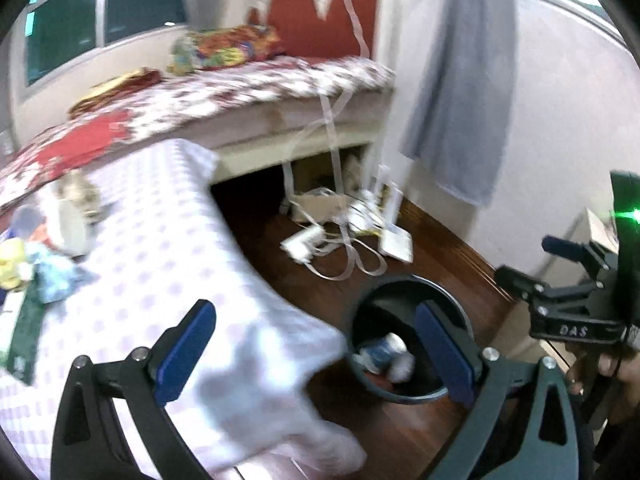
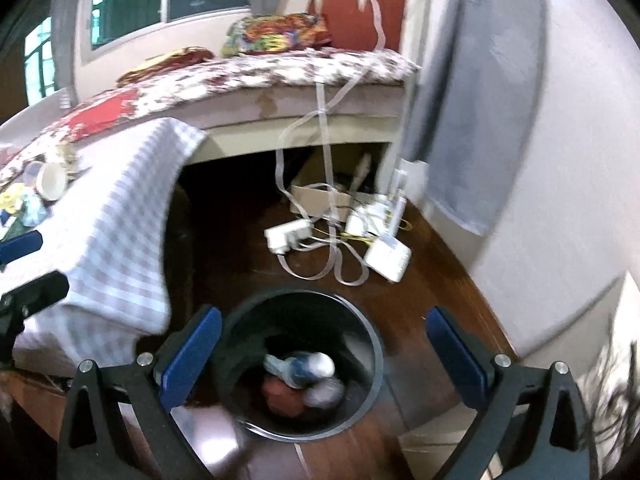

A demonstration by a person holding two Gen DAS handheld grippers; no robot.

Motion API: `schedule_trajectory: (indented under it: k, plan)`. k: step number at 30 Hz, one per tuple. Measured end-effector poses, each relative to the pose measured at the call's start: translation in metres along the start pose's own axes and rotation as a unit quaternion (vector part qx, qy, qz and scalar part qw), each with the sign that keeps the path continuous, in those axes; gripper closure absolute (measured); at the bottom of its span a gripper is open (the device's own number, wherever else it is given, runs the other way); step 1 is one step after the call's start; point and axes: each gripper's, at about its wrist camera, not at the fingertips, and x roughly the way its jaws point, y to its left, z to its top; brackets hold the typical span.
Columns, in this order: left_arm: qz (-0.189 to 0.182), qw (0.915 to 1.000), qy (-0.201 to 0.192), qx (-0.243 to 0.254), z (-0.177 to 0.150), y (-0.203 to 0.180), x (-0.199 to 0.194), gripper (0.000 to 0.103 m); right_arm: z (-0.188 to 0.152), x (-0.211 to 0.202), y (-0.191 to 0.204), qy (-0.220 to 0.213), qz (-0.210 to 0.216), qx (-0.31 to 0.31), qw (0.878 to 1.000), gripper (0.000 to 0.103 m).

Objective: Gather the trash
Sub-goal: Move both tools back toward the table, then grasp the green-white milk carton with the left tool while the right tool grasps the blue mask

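A round dark trash bin (image 2: 366, 336) stands on the wooden floor beside the table; it also shows in the left wrist view (image 1: 362, 300). Crumpled white, blue and red trash (image 2: 306, 376) lies inside it, also seen in the left wrist view (image 1: 384, 356). My right gripper (image 2: 324, 360) is open and empty right above the bin. My left gripper (image 1: 316, 352) is open and empty over the table's corner, left of the bin. More scraps (image 1: 36, 264) and a white cup (image 2: 50, 180) lie on the checked tablecloth (image 1: 160, 264) at the far left.
A bed (image 1: 240, 92) with a floral cover stands behind the table. White power adapters and cables (image 2: 340, 232) lie on the floor by the bed. A grey curtain (image 1: 460, 100) hangs on the right wall. The right gripper's body (image 1: 576, 308) shows at the right of the left wrist view.
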Motion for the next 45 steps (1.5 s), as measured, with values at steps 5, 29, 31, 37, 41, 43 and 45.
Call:
schedule_trajectory:
  k: [5, 29, 31, 37, 41, 43, 45]
  plan:
    - [0.055, 0.9975, -0.024, -0.038, -0.002, 0.05, -0.019, 0.003, 0.02, 0.005, 0.052, -0.013, 0.042, -0.029, 0.999, 0.0]
    - [0.216, 0.9645, -0.03, -0.149, -0.06, 0.235, -0.065, 0.007, 0.056, 0.03, 0.259, 0.003, 0.191, -0.157, 0.969, 0.0]
    - [0.209, 0.9661, -0.016, -0.151, -0.062, 0.244, -0.054, 0.01, 0.057, 0.035, 0.269, 0.009, 0.193, -0.165, 0.967, 0.0]
    - [0.185, 0.9708, 0.001, -0.152, -0.062, 0.257, -0.034, 0.026, 0.061, 0.054, 0.299, 0.023, 0.202, -0.177, 0.963, 0.0]
    - [0.154, 0.9751, -0.012, -0.159, -0.062, 0.261, -0.035, 0.041, 0.067, 0.065, 0.322, 0.033, 0.213, -0.186, 0.959, 0.0]
    - [0.161, 0.9726, -0.022, -0.166, -0.066, 0.264, -0.042, 0.042, 0.071, 0.069, 0.334, 0.035, 0.219, -0.193, 0.956, 0.0]
    - [0.169, 0.9698, -0.021, -0.175, -0.071, 0.269, -0.047, 0.042, 0.073, 0.072, 0.346, 0.039, 0.226, -0.198, 0.953, 0.0]
